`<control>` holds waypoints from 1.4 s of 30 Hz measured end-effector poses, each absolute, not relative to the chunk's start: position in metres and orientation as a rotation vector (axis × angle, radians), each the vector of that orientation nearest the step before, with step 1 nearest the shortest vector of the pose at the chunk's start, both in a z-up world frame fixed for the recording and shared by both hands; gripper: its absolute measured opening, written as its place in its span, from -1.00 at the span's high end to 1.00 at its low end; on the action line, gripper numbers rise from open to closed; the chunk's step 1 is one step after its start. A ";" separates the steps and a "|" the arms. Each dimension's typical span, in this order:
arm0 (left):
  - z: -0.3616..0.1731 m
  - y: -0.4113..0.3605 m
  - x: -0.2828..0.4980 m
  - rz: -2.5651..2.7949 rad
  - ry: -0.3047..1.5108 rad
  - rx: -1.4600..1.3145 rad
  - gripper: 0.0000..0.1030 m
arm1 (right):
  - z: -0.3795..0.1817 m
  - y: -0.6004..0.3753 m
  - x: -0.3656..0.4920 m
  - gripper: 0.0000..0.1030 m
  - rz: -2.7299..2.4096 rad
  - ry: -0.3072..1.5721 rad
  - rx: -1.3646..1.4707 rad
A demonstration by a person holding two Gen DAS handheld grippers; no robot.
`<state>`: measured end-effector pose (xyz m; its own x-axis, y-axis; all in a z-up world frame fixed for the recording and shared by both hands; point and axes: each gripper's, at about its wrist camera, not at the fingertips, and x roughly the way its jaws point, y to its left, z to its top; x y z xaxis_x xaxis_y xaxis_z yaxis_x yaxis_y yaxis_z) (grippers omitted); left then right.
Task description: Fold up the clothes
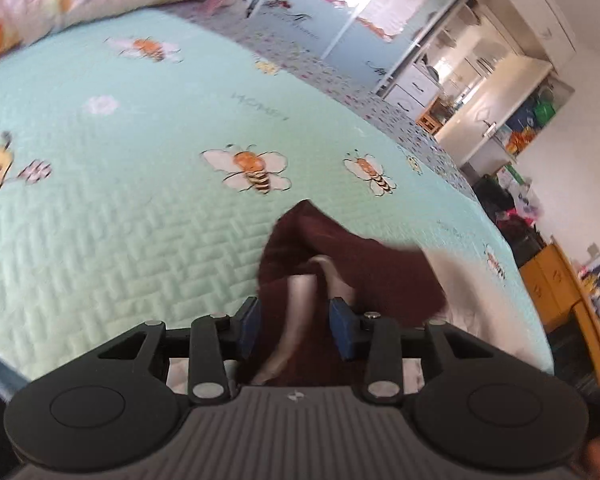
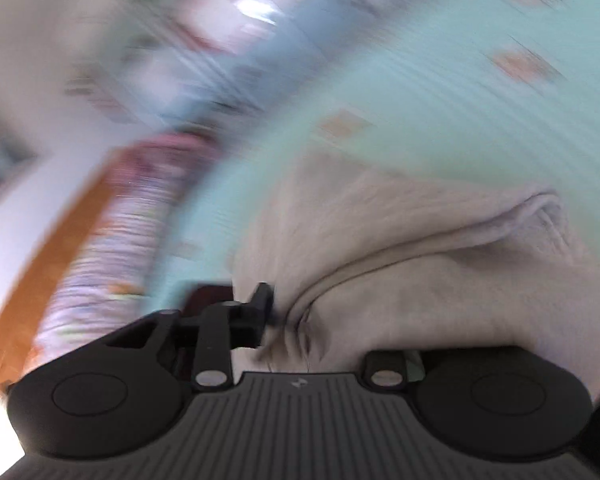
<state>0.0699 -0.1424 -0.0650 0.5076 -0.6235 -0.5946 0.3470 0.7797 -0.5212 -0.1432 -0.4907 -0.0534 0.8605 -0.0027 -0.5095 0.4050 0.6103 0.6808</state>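
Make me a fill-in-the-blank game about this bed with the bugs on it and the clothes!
1. The bedspread is printed with flowers and ____.
2. The cloth bunched between the left gripper's jaws is dark ____.
3. The pads on the left gripper are ____.
4. The garment at the right gripper is pale ____.

Missing words: bees; red; blue; pink

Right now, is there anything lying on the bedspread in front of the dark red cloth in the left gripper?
Nothing visible. The dark red cloth sits between the left gripper's blue pads, and the mint bedspread ahead shows only its printed bees.
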 end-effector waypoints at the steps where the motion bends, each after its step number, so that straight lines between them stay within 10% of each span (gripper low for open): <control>1: -0.063 -0.140 0.070 -0.598 0.849 -0.356 0.22 | -0.065 -0.498 -0.153 0.14 -0.278 0.533 0.925; 11: -0.062 -0.168 0.061 -0.680 0.860 -0.297 0.13 | -0.031 -0.487 -0.206 -0.02 -0.044 0.599 0.866; 15: -0.073 -0.178 0.063 -0.681 0.889 -0.286 0.10 | -0.012 -0.459 -0.181 -0.63 0.081 0.529 0.872; 24: -0.082 -0.160 0.064 -0.607 0.904 -0.294 -0.02 | -0.077 -0.419 -0.066 -0.62 0.132 0.760 0.868; 26: -0.087 -0.155 0.066 -0.589 0.918 -0.298 -0.02 | -0.085 -0.413 -0.054 -0.51 0.123 0.774 0.878; 28: -0.091 -0.154 0.069 -0.581 0.932 -0.300 -0.02 | -0.083 -0.412 -0.048 0.39 0.143 0.760 0.901; 33: -0.096 -0.158 0.072 -0.591 0.947 -0.297 -0.03 | -0.043 -0.440 -0.056 0.80 0.138 0.543 0.945; 38: -0.102 -0.163 0.073 -0.598 0.965 -0.284 -0.03 | -0.018 -0.490 -0.074 0.82 0.047 0.353 1.016; 42: -0.107 -0.163 0.074 -0.577 0.982 -0.273 -0.05 | -0.029 -0.511 -0.092 0.43 -0.116 0.407 0.987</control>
